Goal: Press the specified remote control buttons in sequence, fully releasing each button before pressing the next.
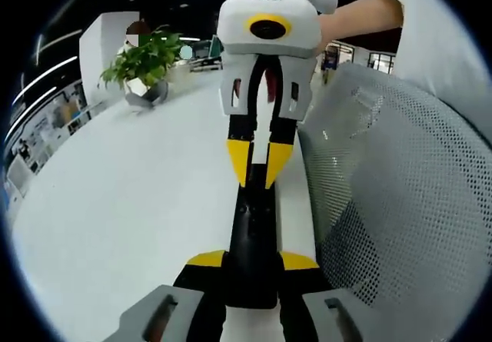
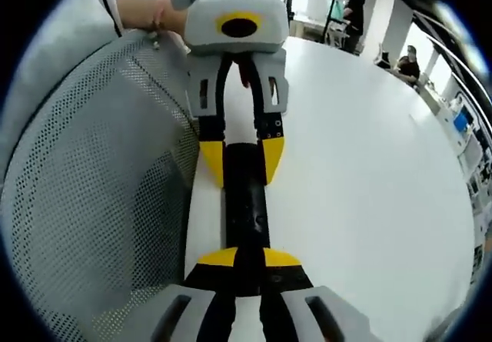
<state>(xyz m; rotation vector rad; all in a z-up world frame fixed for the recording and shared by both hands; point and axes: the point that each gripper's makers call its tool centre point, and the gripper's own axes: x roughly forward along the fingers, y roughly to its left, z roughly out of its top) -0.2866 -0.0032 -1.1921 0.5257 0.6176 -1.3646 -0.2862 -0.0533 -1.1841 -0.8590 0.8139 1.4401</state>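
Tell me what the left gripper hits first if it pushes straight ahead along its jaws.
Probably the right gripper, facing it along the black remote the left gripper clamps; depth is unclear.

Bright, even indoor light falls from ceiling strip lamps (image 1: 46, 69) seen as curved streaks at the rim; the white table (image 1: 138, 204) is nearly washed out with only soft shadows; fisheye bending warps the edges; the distant background is slightly soft.

White table (image 1: 131, 204), mesh chair (image 1: 400, 204), plant (image 1: 142, 61)
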